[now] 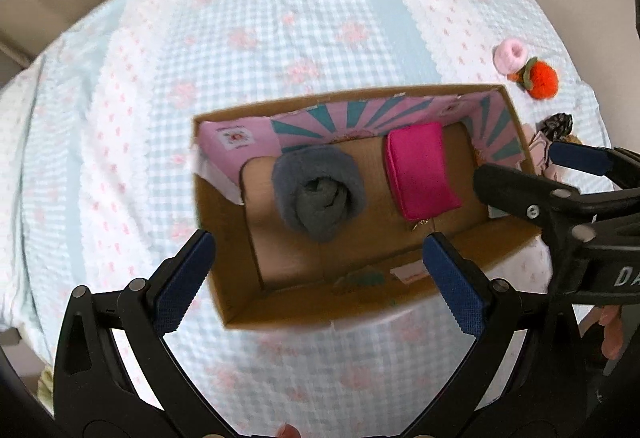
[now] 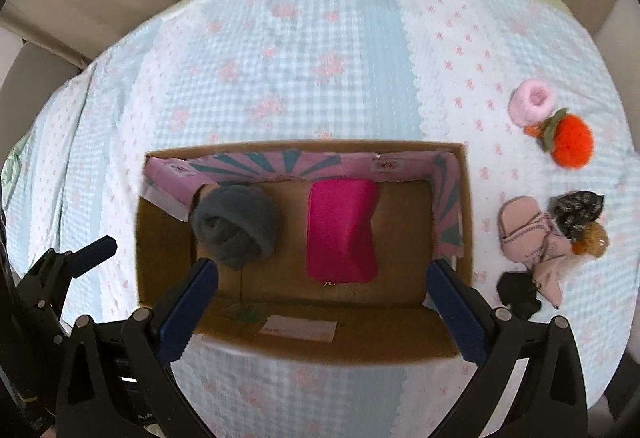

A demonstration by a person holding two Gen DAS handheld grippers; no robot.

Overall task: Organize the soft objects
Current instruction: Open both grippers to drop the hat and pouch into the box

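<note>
Checked bedding is spreading under everything, and you are holding both tools spread and empty over the cardboard box [image 2: 466, 206]. Left to right: left tool [image 1: 318, 278], grey roll [image 2: 236, 230], pink pouch [image 2: 342, 230], right tool [image 2: 322, 298], then the loose soft pile [image 2: 532, 234] lying right of the box, nearer your right hand.

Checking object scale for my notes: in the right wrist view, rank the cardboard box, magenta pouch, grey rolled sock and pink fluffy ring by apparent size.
1. cardboard box, by far the largest.
2. magenta pouch.
3. grey rolled sock, close to the pouch in area, so this pair is only loosely ranked.
4. pink fluffy ring, smallest, though it lies farther from the camera.
</note>
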